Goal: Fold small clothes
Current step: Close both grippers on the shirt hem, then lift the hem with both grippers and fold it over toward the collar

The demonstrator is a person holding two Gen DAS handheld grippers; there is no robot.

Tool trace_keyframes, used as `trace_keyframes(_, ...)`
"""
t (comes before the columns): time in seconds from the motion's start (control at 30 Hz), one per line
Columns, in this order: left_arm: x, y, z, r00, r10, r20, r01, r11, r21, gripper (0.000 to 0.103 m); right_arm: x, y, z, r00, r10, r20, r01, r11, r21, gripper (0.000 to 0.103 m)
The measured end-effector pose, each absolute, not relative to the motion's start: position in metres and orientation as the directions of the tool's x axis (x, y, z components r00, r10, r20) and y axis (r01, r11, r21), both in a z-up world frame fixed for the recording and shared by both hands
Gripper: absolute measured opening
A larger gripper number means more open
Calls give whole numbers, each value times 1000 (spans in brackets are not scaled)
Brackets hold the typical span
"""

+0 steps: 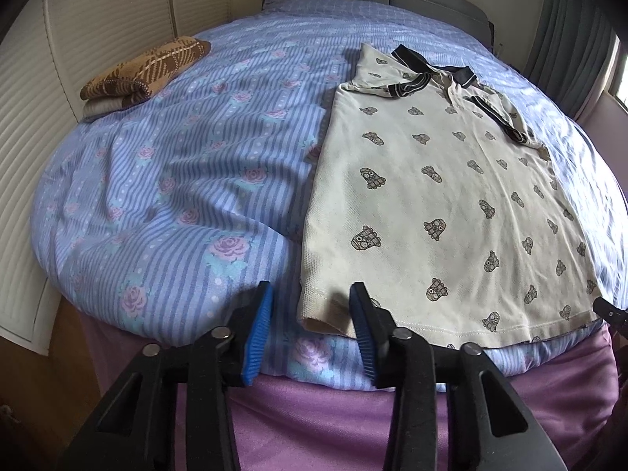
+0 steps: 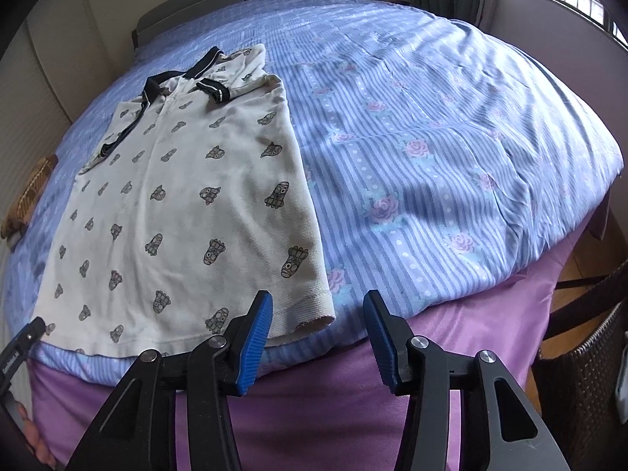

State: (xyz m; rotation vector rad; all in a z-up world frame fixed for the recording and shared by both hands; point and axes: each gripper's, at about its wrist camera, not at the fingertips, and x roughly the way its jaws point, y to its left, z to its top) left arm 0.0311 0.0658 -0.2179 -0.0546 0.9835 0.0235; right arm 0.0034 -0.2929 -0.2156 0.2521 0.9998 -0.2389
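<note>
A cream polo shirt (image 1: 431,196) (image 2: 176,212) with a dark collar and small printed figures lies flat on the bed, sleeves folded inward and hem toward me. My left gripper (image 1: 312,329) hangs at the hem's left corner. Its blue pads stand apart on either side of that corner without pressing on it. My right gripper (image 2: 320,337) is at the hem's right corner, which lies between its left pad and the gap, and its jaws are apart too. Each gripper shows at the edge of the other's view, the right gripper (image 1: 612,314) and the left gripper (image 2: 23,345).
The bed has a blue striped floral cover (image 1: 176,196) (image 2: 431,137) over a purple sheet (image 1: 314,412) at the near edge. A folded brown plaid garment (image 1: 145,74) lies at the far left. There are louvred doors (image 1: 23,157) on the left and a wicker chair (image 2: 581,373) on the right.
</note>
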Motion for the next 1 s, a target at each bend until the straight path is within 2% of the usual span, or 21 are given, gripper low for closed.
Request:
trace_keyframes(0.13, 31, 62, -219, 545, -29, -838, -24, 998, -50, 16, 4, -294, -218, 516, -66, -854, 310, 944, 114, 39)
trace_keyframes(0.23, 31, 58, -219, 544, -36, -838, -12, 999, -51, 10, 5, -296, -219, 514, -52, -856, 315, 940, 132, 32)
trace_keyframes(0.33, 30, 57, -218, 543, -44, -838, -8, 998, -57, 8, 5, -299, -221, 512, -32, -859, 317, 936, 154, 19)
trace_keyframes(0.5, 30, 57, -216, 546, -49, -836, -7, 998, -63, 7, 3, -300, -221, 522, -11, -853, 316, 931, 181, 10)
trace_keyframes(0.63, 29, 57, -212, 553, -53, -831, -5, 998, -67, 7, 1, -296, -218, 538, -3, -843, 301, 935, 189, 7)
trace_keyframes(1.0, 30, 58, -184, 589, -79, -804, 0, 995, -97, 7, -5, -295, -191, 625, 23, -780, 275, 929, 248, 7)
